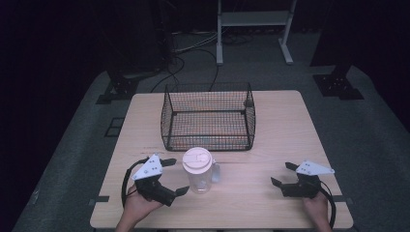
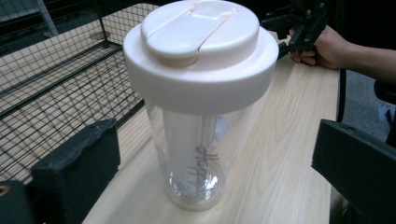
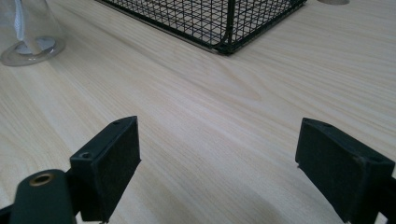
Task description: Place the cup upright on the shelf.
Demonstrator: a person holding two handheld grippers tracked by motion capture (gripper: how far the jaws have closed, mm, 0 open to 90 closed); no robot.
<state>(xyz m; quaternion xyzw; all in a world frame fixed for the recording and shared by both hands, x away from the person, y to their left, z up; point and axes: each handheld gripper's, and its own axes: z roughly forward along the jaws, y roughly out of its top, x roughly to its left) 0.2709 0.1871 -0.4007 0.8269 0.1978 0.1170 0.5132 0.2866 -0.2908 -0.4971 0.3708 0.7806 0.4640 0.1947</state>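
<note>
Clear jug (image 1: 198, 174) with pale lid (image 1: 197, 160) stands upright on table (image 1: 270, 145), just in front of the wire basket (image 1: 208, 116), near the basket's front wall but not touching; its handle sticks out on the side away from the left gripper (image 1: 170, 176). Left gripper sits just beside the jug, jaws spread wide, aimed at it, one jaw near the lid level and the other low by the jug base, neither touching. In the left gripper view the jug (image 2: 198, 154) stands between the two black jaws with gaps on both sides, lid (image 2: 201, 51) on top with a closed flap, dark lettering on the clear wall, a pale inner tube inside. Basket (image 2: 51, 93) mesh lies just beside the jug there, close behind one jaw. Right gripper (image 1: 282, 174) is well apart from the jug, on its handle side, jaws spread, holding nothing, hand (image 1: 316, 205) behind it at the table edge. Right gripper view: jaws wide over bare wood (image 3: 224, 116), jug base (image 3: 30, 44) far off, basket (image 3: 224, 23) corner ahead. Nothing lies between the left gripper and the jug; basket is empty, its front wall rises directly behind the jug. Beyond the table: cables (image 1: 193, 53) and a white frame (image 1: 254, 29) on the floor
</note>
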